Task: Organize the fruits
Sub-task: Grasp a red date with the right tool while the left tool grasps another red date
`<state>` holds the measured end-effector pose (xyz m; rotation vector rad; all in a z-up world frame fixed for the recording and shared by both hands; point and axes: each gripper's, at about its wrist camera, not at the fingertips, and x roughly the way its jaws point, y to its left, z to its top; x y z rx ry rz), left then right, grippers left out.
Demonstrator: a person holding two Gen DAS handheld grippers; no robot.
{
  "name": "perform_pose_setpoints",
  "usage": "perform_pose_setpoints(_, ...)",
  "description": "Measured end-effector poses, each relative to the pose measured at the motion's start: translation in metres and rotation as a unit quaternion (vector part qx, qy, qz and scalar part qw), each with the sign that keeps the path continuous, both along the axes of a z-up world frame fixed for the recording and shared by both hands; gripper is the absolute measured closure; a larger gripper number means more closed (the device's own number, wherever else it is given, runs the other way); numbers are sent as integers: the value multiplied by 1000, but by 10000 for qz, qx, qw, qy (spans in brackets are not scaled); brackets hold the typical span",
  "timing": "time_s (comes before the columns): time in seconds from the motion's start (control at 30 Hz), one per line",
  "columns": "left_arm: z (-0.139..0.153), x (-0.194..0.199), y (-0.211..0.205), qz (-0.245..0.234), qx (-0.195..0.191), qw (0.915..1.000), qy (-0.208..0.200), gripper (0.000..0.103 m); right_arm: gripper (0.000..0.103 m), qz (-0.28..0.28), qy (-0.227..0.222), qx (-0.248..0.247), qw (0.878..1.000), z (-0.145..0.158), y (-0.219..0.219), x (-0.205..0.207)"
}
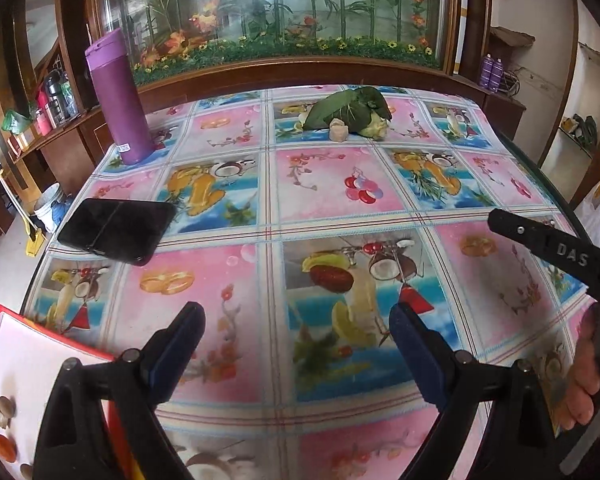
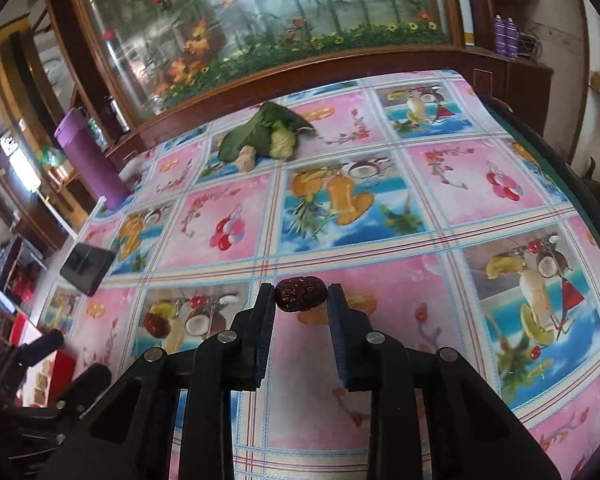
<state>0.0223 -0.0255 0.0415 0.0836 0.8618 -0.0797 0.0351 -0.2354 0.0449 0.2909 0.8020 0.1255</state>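
Nearest in the right wrist view, the right gripper has its jaws drawn in on a dark red, wrinkled dried fruit, pinched by its two ends between the blue pads at the very tips, clear of the cloth below. A second dark red fruit lies on the bench ahead of the left gripper, whose jaws stand wide apart with nothing between them, only the patterned tablecloth showing in the gap.

At the near left corner of the bench a red-rimmed box with a white floor holds a few small pieces, tan and orange; what they are cannot be made out. The left gripper's near arm overlaps that box in the left wrist view. On the right of the same view part of the right gripper's black finger reaches in from the edge, with a hand around its grip.

Further out, towards the left edge, a black phone lies flat. Beyond it at the far left stands a tall purple flask, upright. In the middle of the far side sits a heap of green leaves with a pale, knobbly fruit tucked at its right and a small beige chunk just in front. Behind the bench runs a wood-framed glass panel painted with bamboo and flowers.
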Motion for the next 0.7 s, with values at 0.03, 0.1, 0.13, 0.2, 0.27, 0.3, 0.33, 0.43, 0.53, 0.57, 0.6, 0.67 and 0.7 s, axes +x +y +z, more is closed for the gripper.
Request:
perform_pose_setpoints(0.03, -3, 4, -5, 24, 15, 10000, -11, 8, 77, -22, -22, 35, 10000, 2, -1, 0)
perform_pose_setpoints(0.1, -9, 11, -14, 66, 47, 10000, -41, 8, 77, -6, -67, 105, 9999, 4, -2, 0)
perform_pose_setpoints(0.13, -11, 14, -17, 109, 54, 9999, -26, 9, 77, -2, -89, 129, 9999, 5, -1, 0)
perform_pose_setpoints(0.2, -17, 22, -20, 216, 24, 9997, 60, 14, 77, 24, -90, 158, 9998, 5, -1, 1)
perform_pose_setpoints(0.27, -23, 29, -18, 321, -56, 9994, 144, 23, 77, 19, -84, 202, 9998, 5, 0, 1)
perform_pose_setpoints(0.3, -25, 32, -17, 375, -88, 9991, 164, 25, 77, 21, -83, 220, 9997, 5, -1, 1)
perform_pose_setpoints(0.33, -27, 33, -16, 403, -112, 9990, 167, 29, 77, 31, -74, 232, 9997, 5, -1, 1)
perform_pose_setpoints(0.43, -34, 34, -13, 342, -184, 9991, 152, 41, 77, 30, -68, 234, 9997, 5, -1, 1)
perform_pose_setpoints(0.53, -35, 33, -14, 164, -198, 9996, 117, 52, 77, 37, -58, 239, 9997, 4, 1, 1)
perform_pose_setpoints(0.57, -34, 33, -14, 120, -198, 9997, 119, 57, 77, 50, -52, 235, 9997, 4, 1, 1)
perform_pose_setpoints(0.6, -34, 33, -14, 79, -201, 9997, 122, 60, 77, 47, -44, 226, 9997, 3, 1, 1)
perform_pose_setpoints(0.67, -33, 33, -12, 36, -208, 9997, 117, 70, 77, 51, -12, 219, 9997, 2, 2, 1)
perform_pose_setpoints(0.7, -33, 33, -12, 19, -216, 9997, 113, 70, 77, 59, 1, 221, 9997, 2, 2, 1)
